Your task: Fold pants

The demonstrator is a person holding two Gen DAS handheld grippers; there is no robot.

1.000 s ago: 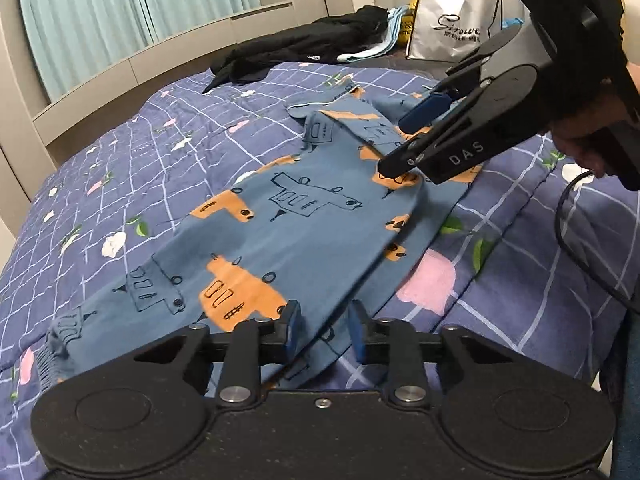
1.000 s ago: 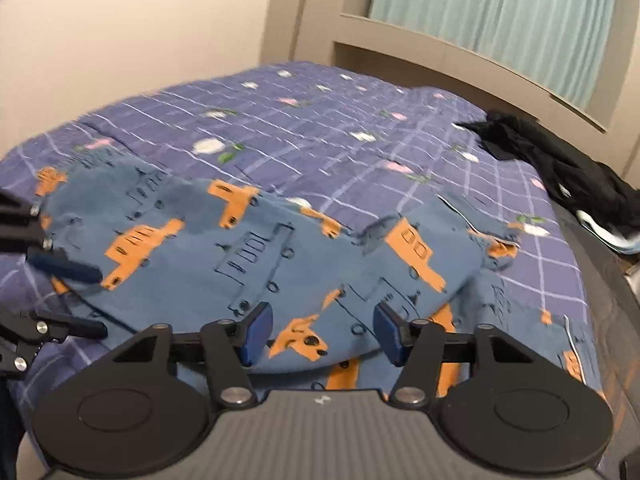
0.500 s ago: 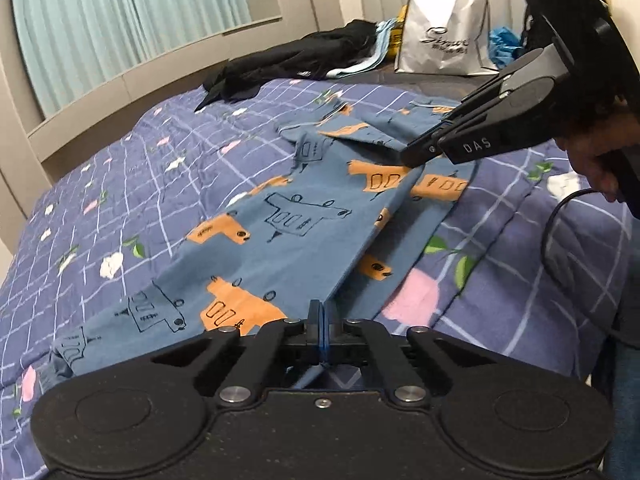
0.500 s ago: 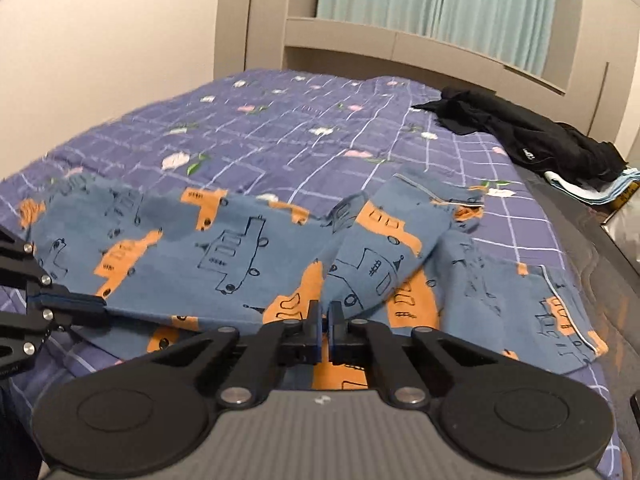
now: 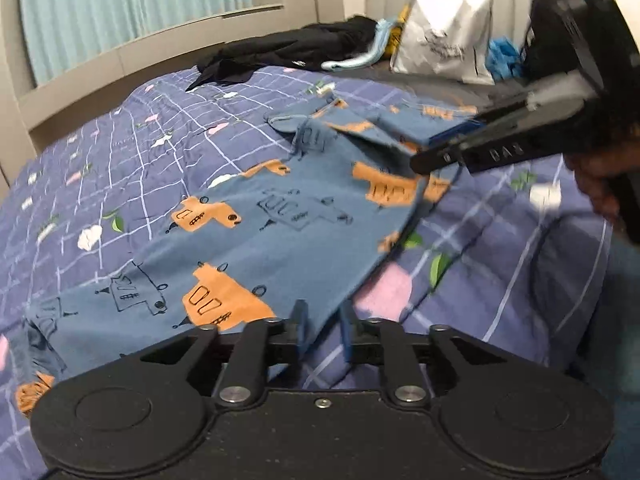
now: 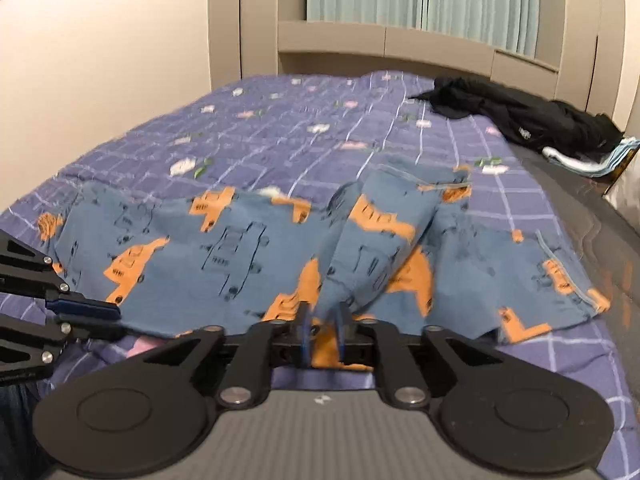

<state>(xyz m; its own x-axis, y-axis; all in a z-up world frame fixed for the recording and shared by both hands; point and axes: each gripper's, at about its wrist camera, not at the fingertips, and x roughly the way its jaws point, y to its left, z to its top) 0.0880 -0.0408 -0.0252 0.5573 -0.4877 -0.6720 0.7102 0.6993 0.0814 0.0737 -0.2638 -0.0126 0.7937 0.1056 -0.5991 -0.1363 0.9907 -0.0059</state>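
Half a second back both your hand-held grippers were pinched tight on the cloth; now both sets of jaws have just been opening. The bed [image 5: 132, 152] with its purple checked cover stretches ahead of both tools. Spread across it, right in front of you, lie the blue pants [image 5: 248, 248] with orange vehicle prints, one leg doubled over the other in a loose ridge. Your left hand-held gripper [image 5: 322, 330] stands parted at the pants' near edge, with that edge running up between the fingers and neither pad pressing it. Your right hand-held gripper [image 6: 322, 330] is parted too, a bunched fold of the pants poking up between its blue pads without being squeezed. Far beyond both tools, a black garment [image 6: 528, 120] lies at the head of the bed, and a white bag [image 5: 444, 48] sits past the right tool.
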